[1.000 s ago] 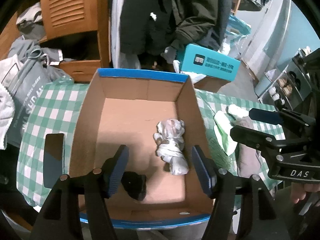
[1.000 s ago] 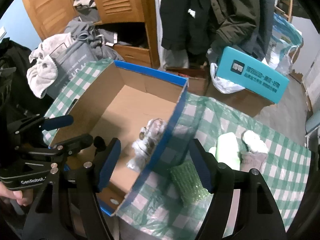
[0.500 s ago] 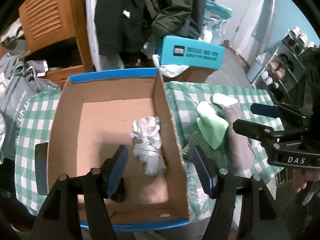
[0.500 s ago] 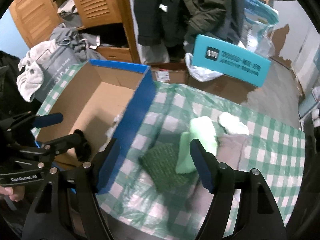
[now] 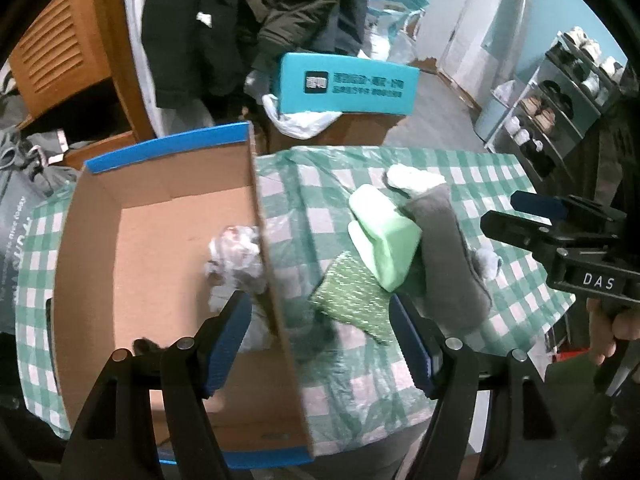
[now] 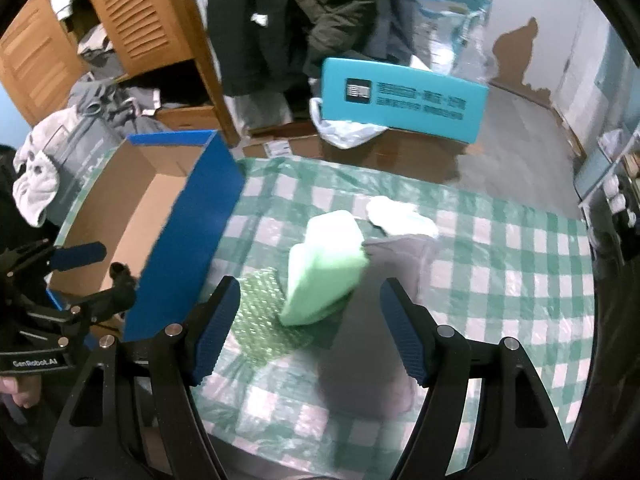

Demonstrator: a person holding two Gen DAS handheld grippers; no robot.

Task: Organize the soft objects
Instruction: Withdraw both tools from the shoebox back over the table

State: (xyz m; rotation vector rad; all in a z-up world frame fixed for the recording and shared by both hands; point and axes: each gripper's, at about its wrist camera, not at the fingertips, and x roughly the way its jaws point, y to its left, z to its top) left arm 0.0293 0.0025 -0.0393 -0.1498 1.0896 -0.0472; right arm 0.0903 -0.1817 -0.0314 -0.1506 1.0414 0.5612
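In the left wrist view, the left gripper (image 5: 320,340) is seen spread wide and empty, straddling the right wall of the cardboard box (image 5: 160,184); a crumpled white cloth (image 5: 236,252) lies inside the box at about 10 o'clock from the fingers. On the checked tablecloth (image 5: 472,176), the dark green knit piece (image 5: 352,300) is found at 1 o'clock, with the pale green sponge (image 5: 384,240) resting partly on it and the grey sock (image 5: 452,264) at 2 o'clock. In the right wrist view, the right gripper (image 6: 310,332) is likewise held wide apart with nothing grasped, above the pale green sponge (image 6: 324,268) at 12 o'clock. Because the soft items overlap, two could be pinched together, or the loose plastic cover snagged and dragged; the box wall could also be knocked by the left fingers.
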